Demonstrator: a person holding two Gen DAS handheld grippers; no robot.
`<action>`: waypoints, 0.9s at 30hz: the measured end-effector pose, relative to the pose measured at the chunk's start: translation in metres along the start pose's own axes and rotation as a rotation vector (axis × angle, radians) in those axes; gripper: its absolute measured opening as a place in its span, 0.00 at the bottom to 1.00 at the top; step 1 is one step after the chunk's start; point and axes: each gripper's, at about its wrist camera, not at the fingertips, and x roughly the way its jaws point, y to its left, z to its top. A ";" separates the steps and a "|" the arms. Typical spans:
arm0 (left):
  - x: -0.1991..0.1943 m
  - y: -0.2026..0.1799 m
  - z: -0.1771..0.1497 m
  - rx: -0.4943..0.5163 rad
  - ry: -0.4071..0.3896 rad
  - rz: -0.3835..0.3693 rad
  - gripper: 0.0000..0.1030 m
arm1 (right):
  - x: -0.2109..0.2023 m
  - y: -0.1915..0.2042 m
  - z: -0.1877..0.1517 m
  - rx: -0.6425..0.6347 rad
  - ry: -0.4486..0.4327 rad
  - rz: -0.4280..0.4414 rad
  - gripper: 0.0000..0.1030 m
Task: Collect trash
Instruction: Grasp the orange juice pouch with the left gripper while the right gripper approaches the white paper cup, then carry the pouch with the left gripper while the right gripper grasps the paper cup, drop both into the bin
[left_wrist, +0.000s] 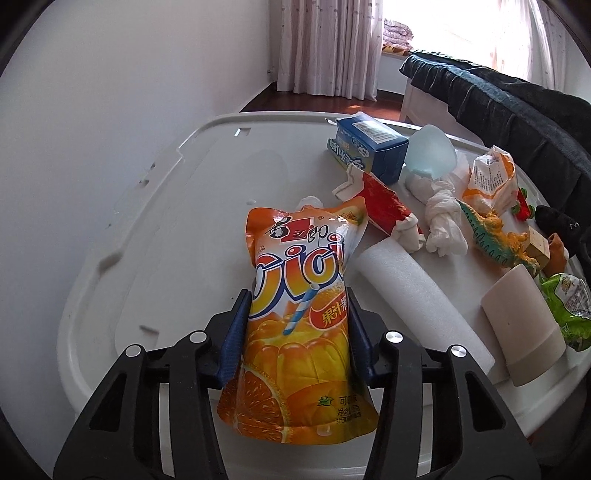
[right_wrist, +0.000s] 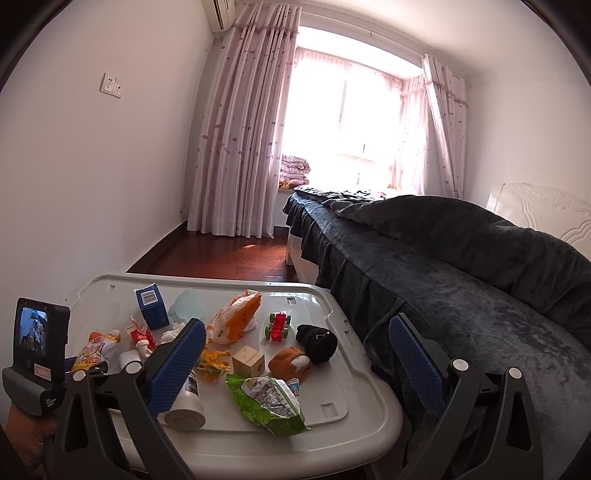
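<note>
Where gripped: orange pouch (left_wrist: 295, 317) between left tool (left_wrist: 297, 301) pads.

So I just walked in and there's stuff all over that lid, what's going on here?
A person is collecting trash with two handheld grippers. The left gripper has its jaws shut on an orange jelly pouch, above the white bin lid. The right gripper is open and holds nothing. A green snack bag, crumpled tissue and a red wrapper are on the lid, among toys.
</note>
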 end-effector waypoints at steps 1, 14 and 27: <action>-0.003 0.002 -0.002 -0.007 -0.003 -0.005 0.45 | 0.001 0.000 -0.001 0.001 0.004 0.008 0.95; -0.082 0.013 -0.020 0.027 -0.117 -0.076 0.45 | 0.042 0.084 -0.044 -0.117 0.116 0.247 0.95; -0.076 0.014 -0.024 0.022 -0.110 -0.116 0.45 | 0.133 0.107 -0.067 -0.034 0.340 0.269 0.77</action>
